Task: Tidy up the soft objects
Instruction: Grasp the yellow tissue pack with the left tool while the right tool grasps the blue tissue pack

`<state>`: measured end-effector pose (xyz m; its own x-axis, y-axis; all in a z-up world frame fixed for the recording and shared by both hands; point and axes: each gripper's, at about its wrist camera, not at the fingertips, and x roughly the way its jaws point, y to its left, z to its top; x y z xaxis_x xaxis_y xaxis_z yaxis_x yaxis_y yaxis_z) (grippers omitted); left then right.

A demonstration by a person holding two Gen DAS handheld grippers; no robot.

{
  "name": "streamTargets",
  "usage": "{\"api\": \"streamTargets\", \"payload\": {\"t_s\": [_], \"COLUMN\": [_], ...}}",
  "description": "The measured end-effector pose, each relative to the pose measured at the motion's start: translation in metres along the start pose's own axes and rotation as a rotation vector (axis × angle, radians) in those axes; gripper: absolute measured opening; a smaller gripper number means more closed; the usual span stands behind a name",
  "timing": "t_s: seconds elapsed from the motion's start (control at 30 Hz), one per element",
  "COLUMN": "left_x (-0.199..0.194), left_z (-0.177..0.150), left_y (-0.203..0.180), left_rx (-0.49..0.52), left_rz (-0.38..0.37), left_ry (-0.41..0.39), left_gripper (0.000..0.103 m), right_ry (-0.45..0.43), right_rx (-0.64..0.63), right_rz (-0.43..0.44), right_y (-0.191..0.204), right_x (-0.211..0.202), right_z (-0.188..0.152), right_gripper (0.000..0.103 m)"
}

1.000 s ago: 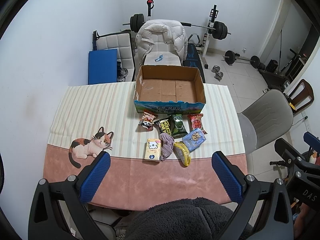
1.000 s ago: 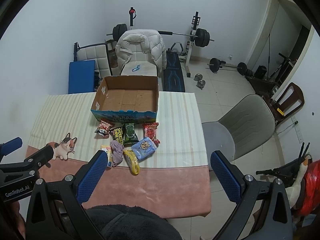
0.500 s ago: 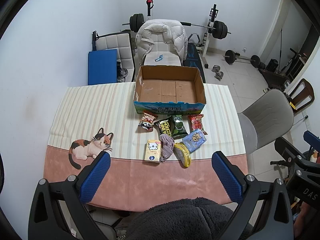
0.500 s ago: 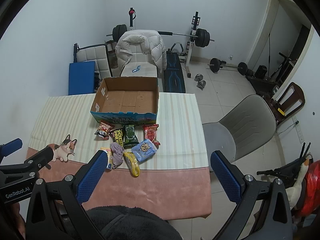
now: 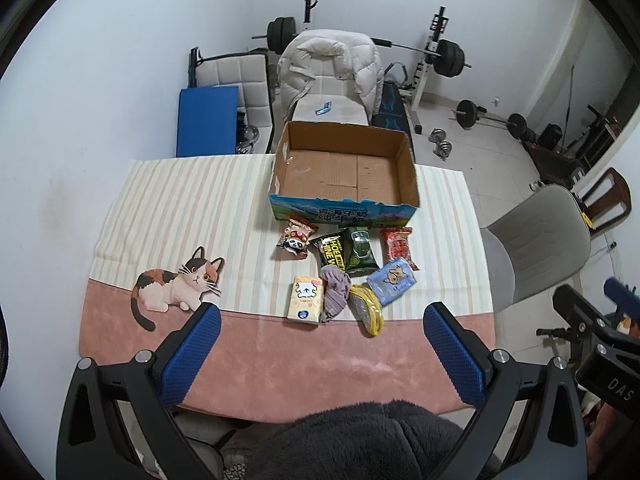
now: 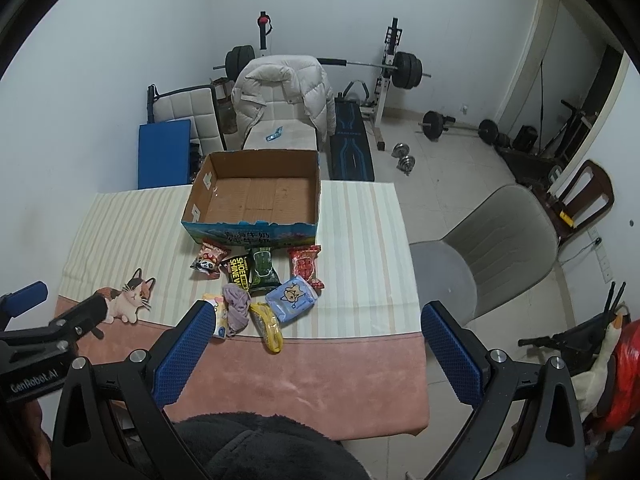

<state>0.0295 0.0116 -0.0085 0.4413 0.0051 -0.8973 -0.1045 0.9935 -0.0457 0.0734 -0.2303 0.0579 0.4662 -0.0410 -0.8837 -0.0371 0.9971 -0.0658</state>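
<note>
Well ahead of left gripper (image 5: 320, 344): packets (image 5: 348, 272); untouched

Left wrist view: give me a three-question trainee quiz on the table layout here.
1. True or false: the cardboard box is empty.
2. What lies directly between the yellow tissue pack and the yellow pouch?
A. red snack packet
B. purple cloth
C. blue tissue pack
3. Fill in: the left gripper and right gripper are both ____ and hold nothing.

Key: 1 true. 2 B, the purple cloth. 3 open.
</note>
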Motion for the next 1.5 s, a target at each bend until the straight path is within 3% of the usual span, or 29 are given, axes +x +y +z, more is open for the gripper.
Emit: {"api": "streamTargets", "payload": {"t_s": [0.07, 0.2, 0.37, 0.47, 0.57, 0.8, 0.9, 0.97, 1.1, 1.13, 1.3, 1.4, 1.5], "left_x": [0.019, 0.086, 0.194, 0.257, 0.309, 0.382, 0.395, 0.399, 0.402, 0.403, 0.396, 0.402, 0.414], "left_z": [0.006, 0.014, 0.004, -0.007, -0.015, -0.027, -0.032, -0.035, -0.041, -0.043, -0.044, -0.044, -0.046], "left_y": [0.008, 0.026, 0.036, 0.041, 0.041, 0.05, 0.057, 0.06, 0.059, 0.059, 0.05, 0.034, 0.022], "left_rx": [-0.026, -0.049, -0.029, -0.041, -0.058, -0.154, -0.185, -0.194, -0.158, -0.161, -0.117, -0.092, -0.062], "left_rz": [0.019, 0.062, 0.113, 0.108, 0.092, 0.012, 0.005, -0.008, -0.035, -0.055, -0.081, -0.081, -0.077], "left_ry": [0.007, 0.102, 0.282, 0.388, 0.48, 0.604, 0.629, 0.644, 0.66, 0.698, 0.701, 0.706, 0.715], "left_gripper": [0.103, 0.103, 0.103, 0.1, 0.095, 0.095, 0.095, 0.095, 0.095, 0.095, 0.095, 0.095, 0.095], "right_ry": [0.032, 0.114, 0.331, 0.473, 0.547, 0.647, 0.677, 0.689, 0.724, 0.727, 0.756, 0.787, 0.798], "right_rx": [0.02, 0.043, 0.106, 0.232, 0.361, 0.638, 0.689, 0.676, 0.559, 0.495, 0.211, 0.025, -0.035], "right_rz": [0.02, 0.067, 0.147, 0.219, 0.244, 0.248, 0.231, 0.219, 0.192, 0.182, 0.128, 0.042, 0.013], "right_y": [-0.004, -0.005, 0.0, -0.002, -0.001, 0.007, 0.01, 0.011, 0.012, 0.011, 0.01, 0.013, 0.017], "right_x": [0.025, 0.095, 0.229, 0.304, 0.362, 0.447, 0.468, 0.474, 0.469, 0.463, 0.437, 0.432, 0.436], "right_z": [0.002, 0.003, -0.015, -0.031, -0.047, -0.068, -0.071, -0.071, -0.067, -0.064, -0.064, -0.078, -0.09], "right_gripper": [0.103, 0.103, 0.103, 0.103, 0.103, 0.103, 0.092, 0.079, 0.066, 0.063, 0.06, 0.06, 0.06]}}
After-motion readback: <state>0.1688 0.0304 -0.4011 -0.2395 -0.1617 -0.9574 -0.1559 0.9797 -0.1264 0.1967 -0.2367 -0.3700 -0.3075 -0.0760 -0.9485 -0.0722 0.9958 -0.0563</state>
